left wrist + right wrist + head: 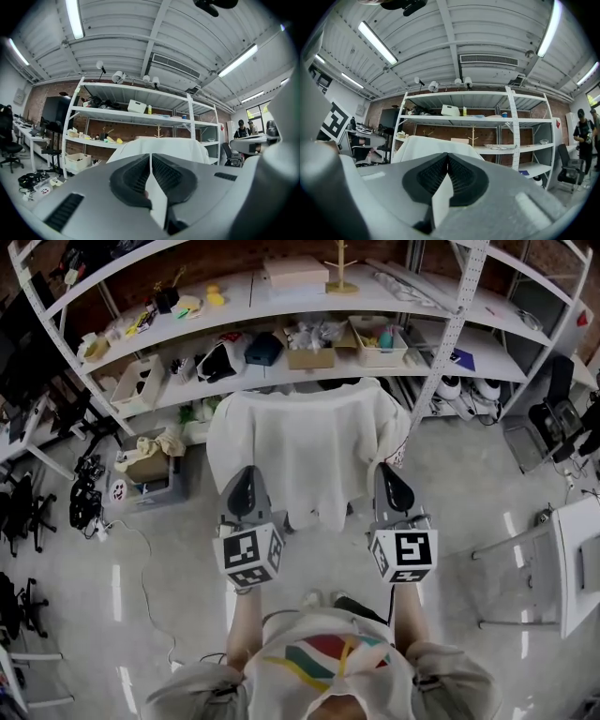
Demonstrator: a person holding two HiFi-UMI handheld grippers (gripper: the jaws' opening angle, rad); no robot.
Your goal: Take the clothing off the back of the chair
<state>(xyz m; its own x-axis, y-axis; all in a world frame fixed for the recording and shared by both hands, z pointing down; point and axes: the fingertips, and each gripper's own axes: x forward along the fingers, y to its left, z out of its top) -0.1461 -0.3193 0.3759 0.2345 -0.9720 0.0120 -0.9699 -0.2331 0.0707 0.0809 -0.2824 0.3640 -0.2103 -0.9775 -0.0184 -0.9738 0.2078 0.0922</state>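
White cloth clothing (309,446) is spreading ahead of left claw (249,474) and right claw (390,470), both pinching its corners tight; thin grips risk slipping.

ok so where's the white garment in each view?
Head view: garment at centre, spread wide.
Left gripper view: garment lower centre, behind the jaws, with a fold pinched between them.
Right gripper view: garment left of centre, behind the jaws, with a fold pinched between them.
Shared landmark: white shelf unit behind it.
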